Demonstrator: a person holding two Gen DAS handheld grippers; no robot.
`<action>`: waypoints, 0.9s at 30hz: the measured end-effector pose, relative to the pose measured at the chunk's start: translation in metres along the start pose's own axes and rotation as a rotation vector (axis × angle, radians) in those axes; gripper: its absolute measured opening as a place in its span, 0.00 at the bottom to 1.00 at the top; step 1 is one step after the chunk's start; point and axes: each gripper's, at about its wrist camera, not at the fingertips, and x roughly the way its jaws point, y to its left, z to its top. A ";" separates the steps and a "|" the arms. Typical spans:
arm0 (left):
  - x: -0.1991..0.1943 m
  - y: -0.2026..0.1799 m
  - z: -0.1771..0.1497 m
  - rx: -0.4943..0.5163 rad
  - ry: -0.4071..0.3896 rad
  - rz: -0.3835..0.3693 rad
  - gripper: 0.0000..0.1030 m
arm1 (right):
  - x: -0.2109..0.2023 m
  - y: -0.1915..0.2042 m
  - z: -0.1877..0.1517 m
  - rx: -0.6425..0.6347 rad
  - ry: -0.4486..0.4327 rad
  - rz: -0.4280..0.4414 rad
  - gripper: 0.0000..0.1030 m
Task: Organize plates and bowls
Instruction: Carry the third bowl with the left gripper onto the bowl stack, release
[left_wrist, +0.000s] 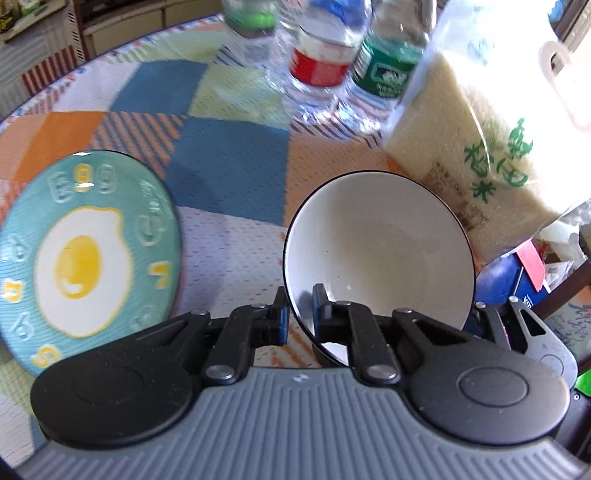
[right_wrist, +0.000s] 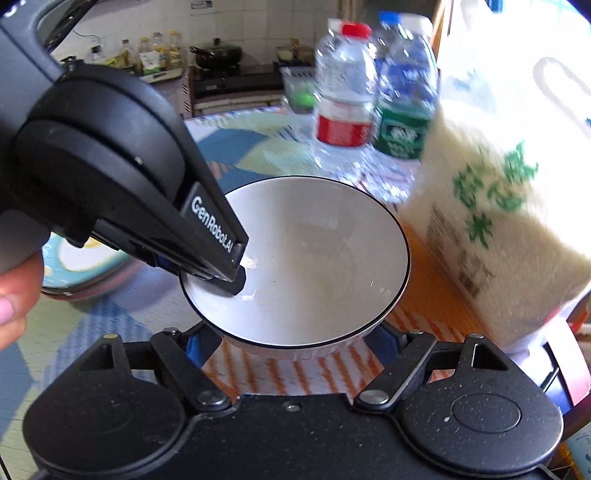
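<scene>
Glossy teal plate (left_wrist: 86, 254), fried-egg print, lies flat at left on the woven patchwork mat (left_wrist: 225, 166). Left gripper (left_wrist: 300, 314) is clamped on the near-left rim of the smooth white bowl (left_wrist: 384, 251), empty, dark-edged. Right gripper (right_wrist: 288, 343) spread wide, straddling the bowl's base. Clear bag of rice (left_wrist: 476, 155) stands right, against the bowl.

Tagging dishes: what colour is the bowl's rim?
Dark, near-black rim on the white bowl; clearest in the right wrist view.

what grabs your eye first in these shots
The white bowl with its thin dark rim sits at centre, its near-left rim pinched by the left gripper. To its left lies a teal plate painted with a fried egg; a big bag of rice stands close on the right.
</scene>
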 end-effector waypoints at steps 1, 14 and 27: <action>-0.007 0.002 -0.001 0.006 -0.010 0.015 0.10 | -0.003 0.004 0.002 -0.005 -0.008 0.002 0.84; -0.097 0.058 -0.032 -0.048 -0.085 0.140 0.11 | -0.045 0.077 0.022 -0.086 -0.088 0.134 0.84; -0.165 0.130 -0.069 -0.158 -0.112 0.245 0.12 | -0.080 0.165 0.030 -0.213 -0.135 0.284 0.84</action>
